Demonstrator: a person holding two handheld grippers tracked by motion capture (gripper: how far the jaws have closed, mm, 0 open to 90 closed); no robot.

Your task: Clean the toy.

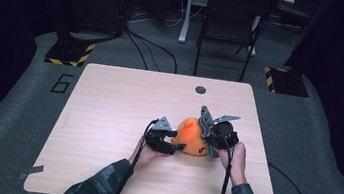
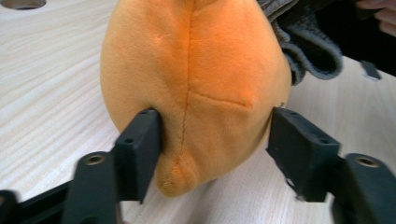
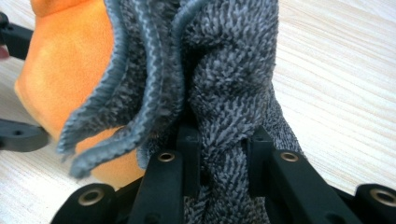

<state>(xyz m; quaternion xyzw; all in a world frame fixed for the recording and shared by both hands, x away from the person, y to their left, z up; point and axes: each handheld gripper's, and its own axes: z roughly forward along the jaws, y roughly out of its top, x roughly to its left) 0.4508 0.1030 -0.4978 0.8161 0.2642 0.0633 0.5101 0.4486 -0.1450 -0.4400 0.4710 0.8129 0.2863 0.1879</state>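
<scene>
An orange plush toy (image 1: 190, 135) lies on the wooden table (image 1: 124, 101), right of centre. A grey terry cloth (image 1: 206, 119) is draped against its right side. My left gripper (image 1: 177, 145) comes in from the left. In the left gripper view its jaws stand on either side of the plush (image 2: 196, 79), at its narrow end, open, with the right pad (image 2: 299, 149) just off the fabric. My right gripper (image 3: 224, 144) is shut on a bunched fold of the grey cloth (image 3: 224, 70), with the plush (image 3: 65, 60) behind and to its left.
A round cable hole (image 1: 200, 89) sits near the table's far edge. A black chair (image 1: 230, 19) stands beyond the table. Cables and yellow-black striped stand bases (image 1: 70, 53) lie on the floor behind. Both forearms enter from the near edge.
</scene>
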